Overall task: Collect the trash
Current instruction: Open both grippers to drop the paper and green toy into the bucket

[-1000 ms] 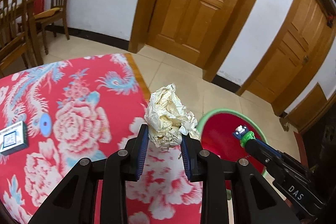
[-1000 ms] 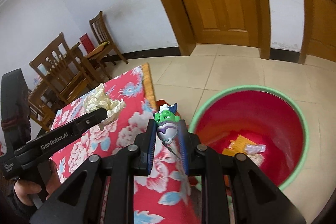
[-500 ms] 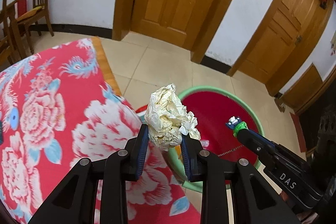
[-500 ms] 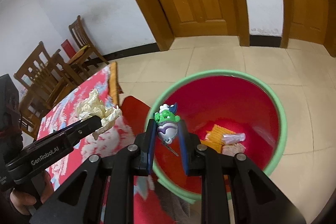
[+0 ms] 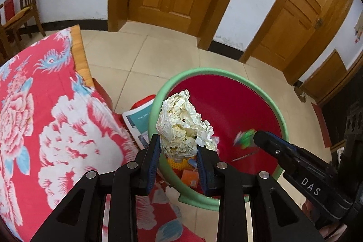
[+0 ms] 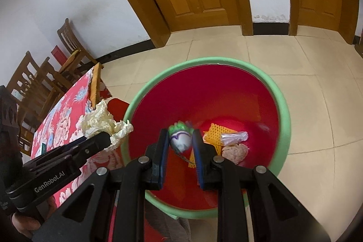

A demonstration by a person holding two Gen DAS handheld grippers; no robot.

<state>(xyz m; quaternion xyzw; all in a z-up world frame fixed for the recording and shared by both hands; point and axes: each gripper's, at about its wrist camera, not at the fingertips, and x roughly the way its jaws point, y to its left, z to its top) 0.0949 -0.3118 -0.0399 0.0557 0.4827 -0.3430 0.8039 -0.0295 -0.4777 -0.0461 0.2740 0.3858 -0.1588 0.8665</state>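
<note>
My left gripper (image 5: 179,142) is shut on a crumpled ball of cream paper (image 5: 179,119), which hangs over the near left rim of the red bin with a green rim (image 5: 226,73). My right gripper (image 6: 180,135) is shut on a small green, white and purple toy (image 6: 180,141), blurred, above the inside of the bin (image 6: 213,60). In the left wrist view the right gripper (image 5: 256,140) reaches in from the right with the toy (image 5: 245,140) at its tip. The right wrist view shows the left gripper (image 6: 106,137) with the paper (image 6: 99,119) at the bin's left edge.
Inside the bin lie an orange mesh piece (image 6: 215,133), a clear plastic wad (image 6: 233,136) and a pinkish lump (image 6: 234,151). A table with a red floral cloth (image 5: 45,117) stands left of the bin. A booklet (image 5: 138,119) lies between them. Wooden chairs (image 6: 34,83) stand behind the table.
Both grippers have moved off the table toward the bin and sunk lower, each keeping its load. The bin now fills the middle of both views.
</note>
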